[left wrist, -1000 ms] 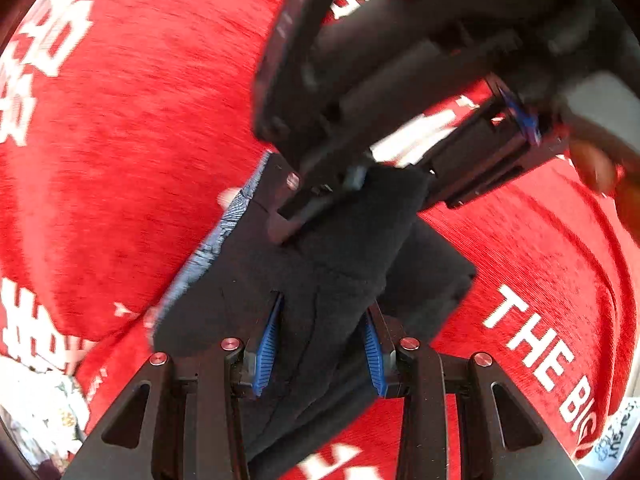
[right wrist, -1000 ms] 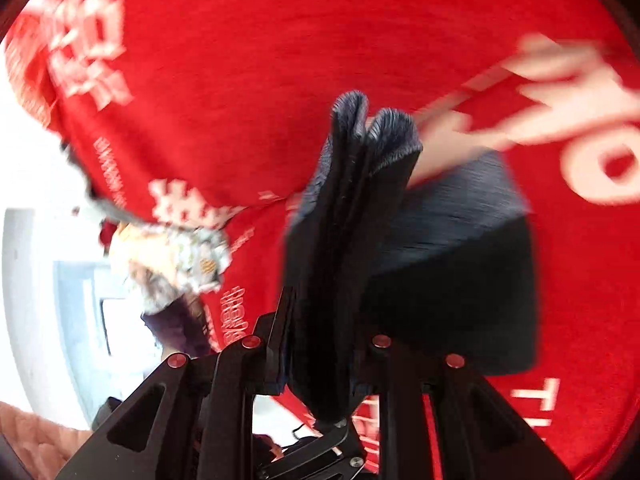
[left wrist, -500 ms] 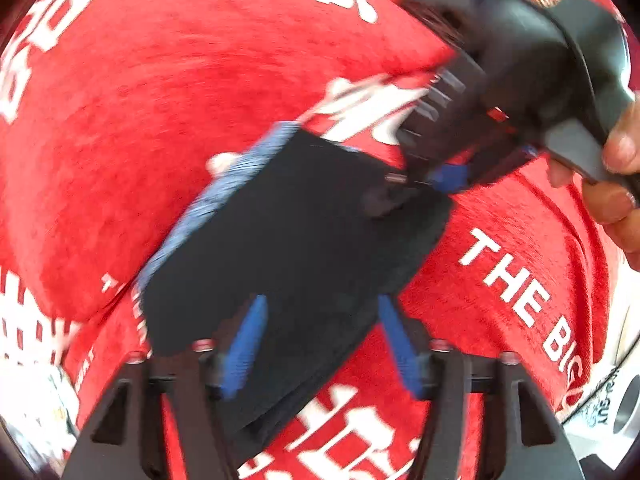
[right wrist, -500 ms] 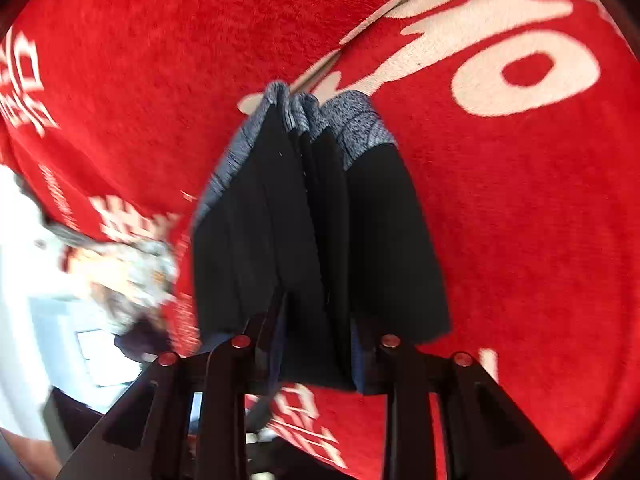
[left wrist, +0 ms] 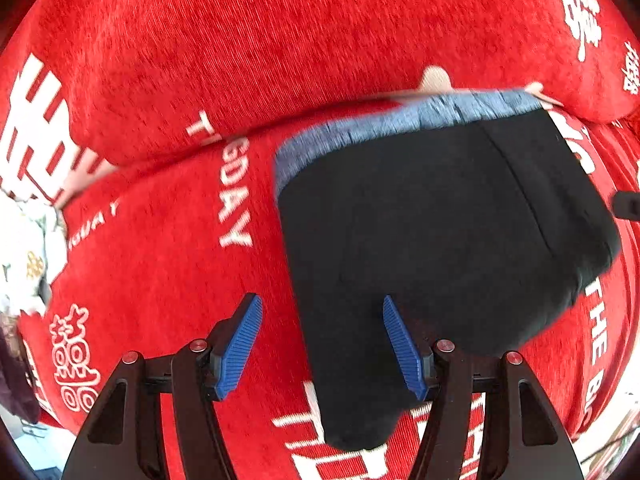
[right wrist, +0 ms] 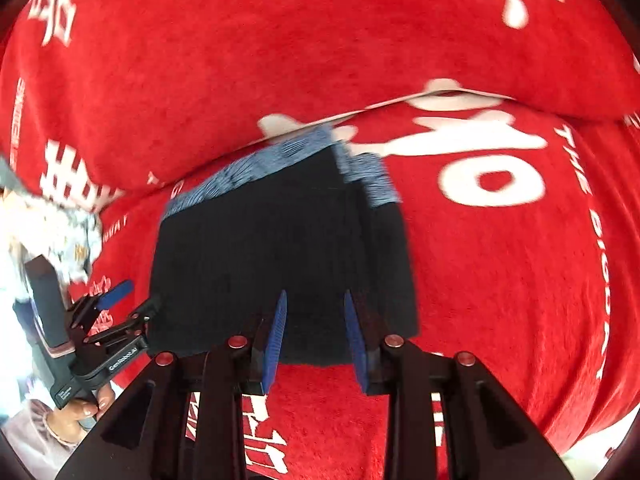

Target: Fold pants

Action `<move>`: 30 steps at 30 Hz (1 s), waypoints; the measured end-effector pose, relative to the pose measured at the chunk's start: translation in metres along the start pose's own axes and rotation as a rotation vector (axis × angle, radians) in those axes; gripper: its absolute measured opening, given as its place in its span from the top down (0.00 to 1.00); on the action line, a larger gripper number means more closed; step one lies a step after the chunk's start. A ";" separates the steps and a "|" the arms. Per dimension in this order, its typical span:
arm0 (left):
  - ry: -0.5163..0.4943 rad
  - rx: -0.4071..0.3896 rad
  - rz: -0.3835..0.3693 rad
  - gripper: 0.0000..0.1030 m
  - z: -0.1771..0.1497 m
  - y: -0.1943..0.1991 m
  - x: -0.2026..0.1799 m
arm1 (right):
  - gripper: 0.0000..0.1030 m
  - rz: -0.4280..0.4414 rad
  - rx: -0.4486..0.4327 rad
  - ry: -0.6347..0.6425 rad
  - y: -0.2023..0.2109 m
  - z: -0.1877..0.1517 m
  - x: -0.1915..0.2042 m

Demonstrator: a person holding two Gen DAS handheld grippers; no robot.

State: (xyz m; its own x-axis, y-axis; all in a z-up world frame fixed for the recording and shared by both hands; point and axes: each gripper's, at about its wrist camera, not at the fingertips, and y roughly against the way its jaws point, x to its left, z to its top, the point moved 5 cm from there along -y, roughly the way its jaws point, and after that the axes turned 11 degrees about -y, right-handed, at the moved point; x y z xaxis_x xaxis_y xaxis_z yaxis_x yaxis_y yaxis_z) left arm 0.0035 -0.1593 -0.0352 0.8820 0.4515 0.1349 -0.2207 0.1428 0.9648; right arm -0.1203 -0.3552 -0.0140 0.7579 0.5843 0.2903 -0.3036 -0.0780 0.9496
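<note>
Trouble could come from the top layers of the folded pants [left wrist: 440, 240]; they look loose at the grey-blue waistband [right wrist: 280, 160], so a bump from your tongs could flip them open and spoil the fold. The pants lie in a dark stack on the red blanket [left wrist: 280, 40]. Your left tongs [left wrist: 322, 344] stand wide apart with nothing pinched; one blue pad [left wrist: 400, 344] hangs over the pants' edge, so drag it and the cloth may slide. Your right tongs [right wrist: 316, 336] point down over the near edge of the stack, a little apart, not squeezing the cloth; your left hand [right wrist: 76, 416] holds its handle off to the side.
</note>
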 end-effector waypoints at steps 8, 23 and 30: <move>0.005 0.015 -0.049 0.37 -0.012 -0.015 -0.007 | 0.68 -0.077 0.019 -0.019 -0.037 -0.039 -0.014; 0.095 0.066 -0.070 0.37 0.020 -0.025 0.032 | 0.68 -0.060 0.039 -0.027 -0.038 -0.042 -0.018; 0.101 0.084 -0.033 0.24 0.017 -0.024 0.033 | 0.49 -0.034 0.041 -0.041 -0.026 -0.040 -0.014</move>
State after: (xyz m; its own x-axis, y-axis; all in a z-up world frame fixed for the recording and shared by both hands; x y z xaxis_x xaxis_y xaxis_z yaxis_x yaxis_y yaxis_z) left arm 0.0452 -0.1625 -0.0497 0.8410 0.5345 0.0836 -0.1530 0.0867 0.9844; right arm -0.1465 -0.3291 -0.0480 0.7904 0.5540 0.2614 -0.2537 -0.0924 0.9629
